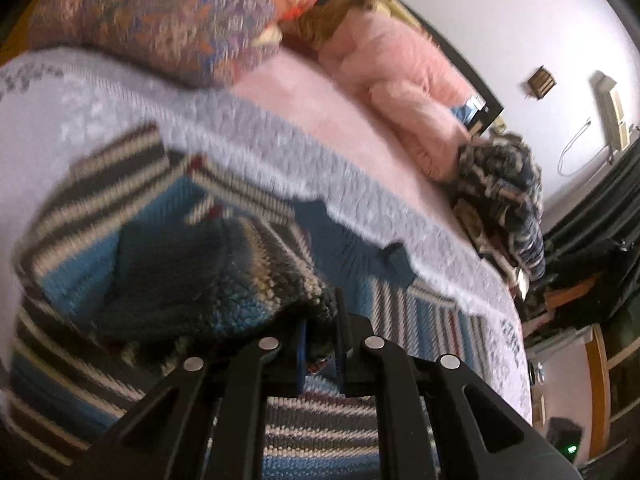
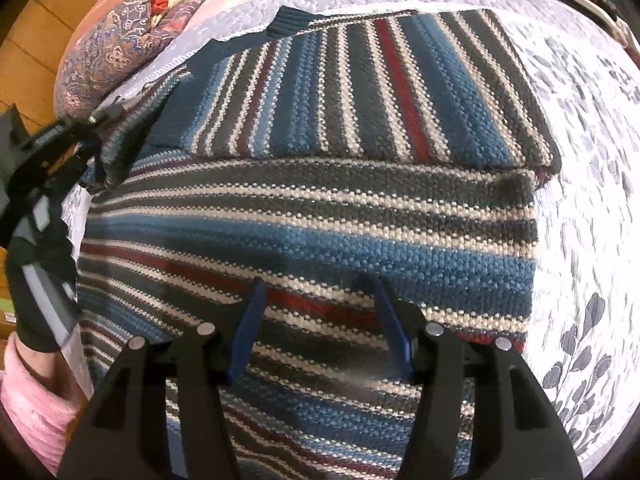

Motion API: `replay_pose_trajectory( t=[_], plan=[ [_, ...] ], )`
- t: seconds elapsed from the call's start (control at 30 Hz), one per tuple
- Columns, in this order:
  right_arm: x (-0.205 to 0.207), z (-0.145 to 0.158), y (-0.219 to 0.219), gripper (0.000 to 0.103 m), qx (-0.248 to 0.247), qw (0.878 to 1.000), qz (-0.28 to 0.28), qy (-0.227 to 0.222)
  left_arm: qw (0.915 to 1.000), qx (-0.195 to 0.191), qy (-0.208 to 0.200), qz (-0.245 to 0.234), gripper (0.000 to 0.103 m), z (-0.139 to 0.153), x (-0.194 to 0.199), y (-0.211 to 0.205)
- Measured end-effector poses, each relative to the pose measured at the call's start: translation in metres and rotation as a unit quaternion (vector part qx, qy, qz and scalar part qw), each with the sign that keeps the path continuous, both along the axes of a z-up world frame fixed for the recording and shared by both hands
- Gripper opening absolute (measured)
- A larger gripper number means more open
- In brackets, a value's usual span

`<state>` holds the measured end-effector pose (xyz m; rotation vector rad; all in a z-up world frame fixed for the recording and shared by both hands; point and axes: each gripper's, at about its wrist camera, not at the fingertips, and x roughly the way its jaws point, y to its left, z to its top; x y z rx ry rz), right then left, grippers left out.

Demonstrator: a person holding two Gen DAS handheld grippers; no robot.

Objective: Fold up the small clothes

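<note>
A striped knit sweater [image 2: 320, 224] in blue, grey, cream and red lies flat on a pale quilted bedspread [image 2: 592, 168], one sleeve folded across its top. My right gripper [image 2: 320, 308] hovers just above the sweater's body, open, nothing between its blue pads. My left gripper [image 1: 322, 320] is shut on a bunched part of the sweater [image 1: 224, 280], lifting it off the bed. In the right wrist view the left gripper [image 2: 100, 120] appears at the sweater's left edge, held by a hand in a pink sleeve [image 2: 28, 400].
A patterned orange and purple pillow [image 1: 160, 12] lies at the head of the bed. A pink fluffy blanket [image 1: 408, 92] and a heap of dark patterned clothes [image 1: 504, 200] lie further along. Wooden furniture [image 1: 596, 392] stands beyond the bed's edge.
</note>
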<state>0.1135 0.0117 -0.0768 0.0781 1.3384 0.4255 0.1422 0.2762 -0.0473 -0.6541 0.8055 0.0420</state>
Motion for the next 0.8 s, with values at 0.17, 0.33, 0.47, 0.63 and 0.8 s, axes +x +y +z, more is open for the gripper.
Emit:
replay_pose_trajectory(
  t=[0.17, 0.33, 0.47, 0.63, 0.8],
  plan=[
    [0.005, 0.001, 0.002, 0.056, -0.001, 1.0, -0.001, 0.003, 0.9992, -0.015, 0.029, -0.023, 0.017, -0.027, 0.001, -0.008],
    [0.013, 0.01, 0.011, 0.056, 0.001, 1.0, 0.006, 0.002, 0.9968, -0.039, 0.024, -0.065, 0.029, -0.02, -0.025, -0.003],
    [0.029, 0.025, 0.036, 0.056, 0.011, 1.0, 0.024, -0.003, 0.9973, -0.017, 0.008, -0.071, 0.038, 0.002, -0.058, 0.019],
    [0.056, 0.046, 0.086, 0.056, 0.042, 0.998, 0.051, 0.001, 0.9993, 0.036, -0.01, 0.0, 0.038, 0.034, -0.068, 0.077],
    [0.087, 0.06, 0.149, 0.063, 0.074, 0.994, 0.075, 0.021, 0.9961, 0.078, 0.025, 0.031, 0.038, 0.032, -0.045, 0.103]
  ],
)
